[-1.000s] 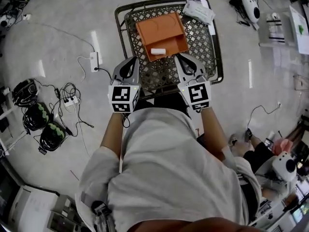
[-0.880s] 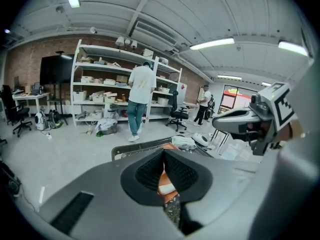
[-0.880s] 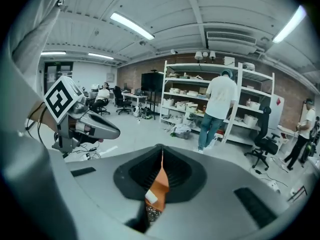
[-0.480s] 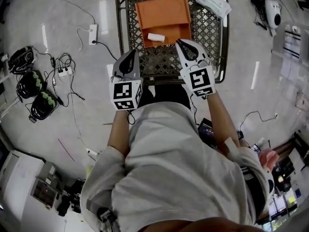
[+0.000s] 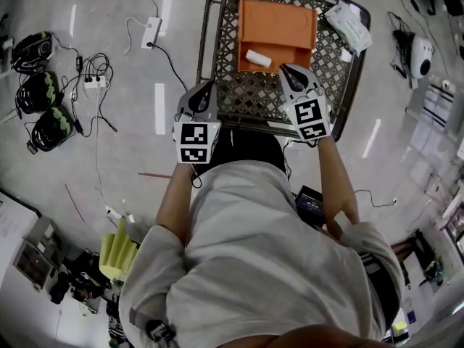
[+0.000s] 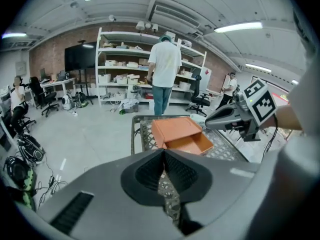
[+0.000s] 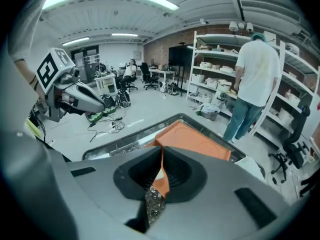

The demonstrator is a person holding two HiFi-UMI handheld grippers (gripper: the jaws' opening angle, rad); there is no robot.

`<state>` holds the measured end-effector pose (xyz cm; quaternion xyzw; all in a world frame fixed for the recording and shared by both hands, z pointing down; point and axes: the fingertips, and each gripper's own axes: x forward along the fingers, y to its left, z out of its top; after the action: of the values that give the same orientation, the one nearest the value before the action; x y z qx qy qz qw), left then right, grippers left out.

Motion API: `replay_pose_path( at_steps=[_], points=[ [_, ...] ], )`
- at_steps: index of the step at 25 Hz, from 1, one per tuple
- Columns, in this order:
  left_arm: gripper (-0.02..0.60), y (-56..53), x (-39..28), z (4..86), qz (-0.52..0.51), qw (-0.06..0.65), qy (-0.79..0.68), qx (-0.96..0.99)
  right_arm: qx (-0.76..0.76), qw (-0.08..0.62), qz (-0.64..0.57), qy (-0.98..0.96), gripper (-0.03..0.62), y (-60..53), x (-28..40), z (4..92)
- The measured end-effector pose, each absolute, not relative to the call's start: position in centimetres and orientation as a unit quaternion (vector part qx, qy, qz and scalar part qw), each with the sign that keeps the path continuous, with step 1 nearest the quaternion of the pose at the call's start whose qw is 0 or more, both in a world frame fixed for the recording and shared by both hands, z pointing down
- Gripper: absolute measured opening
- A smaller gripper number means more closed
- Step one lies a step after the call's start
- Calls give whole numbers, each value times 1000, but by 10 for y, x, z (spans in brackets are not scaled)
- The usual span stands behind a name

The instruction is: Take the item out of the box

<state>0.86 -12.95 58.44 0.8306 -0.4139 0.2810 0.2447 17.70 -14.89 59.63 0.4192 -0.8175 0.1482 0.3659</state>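
Observation:
An orange box lies open on a metal mesh table, its lid folded back on the far side. A small white item rests inside at the near wall. My left gripper hovers over the table's near left edge, shut and empty. My right gripper is shut and empty too, its tip just beside the box's near right corner. In the left gripper view the gripper points at the box. In the right gripper view the gripper has the box right ahead.
A white packet lies on the table's far right corner. A power strip with cables and dark helmets are on the floor at left. A person stands at shelves beyond the table.
Both grippers have sunk and tipped downward over the table's near edge, staying shut. The right tip now sits closer to the box's near corner. Box and item have not shifted on the table.

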Motion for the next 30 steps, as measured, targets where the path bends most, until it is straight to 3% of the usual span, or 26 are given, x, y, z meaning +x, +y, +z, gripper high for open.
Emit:
replay_pose_path(
  at_steps=[13,16,30],
  points=[
    [9,-112,-6,629,280,303,-427,804,317,469,135,-813,11,-164,145,680],
    [9,-111,-7,634,275,316,-434,798,298,484,143,-810,98,-165,142,695],
    [9,-110,-3,650,265,355,-442,780,204,555,171,-788,140,-158,132,739]
  ],
)
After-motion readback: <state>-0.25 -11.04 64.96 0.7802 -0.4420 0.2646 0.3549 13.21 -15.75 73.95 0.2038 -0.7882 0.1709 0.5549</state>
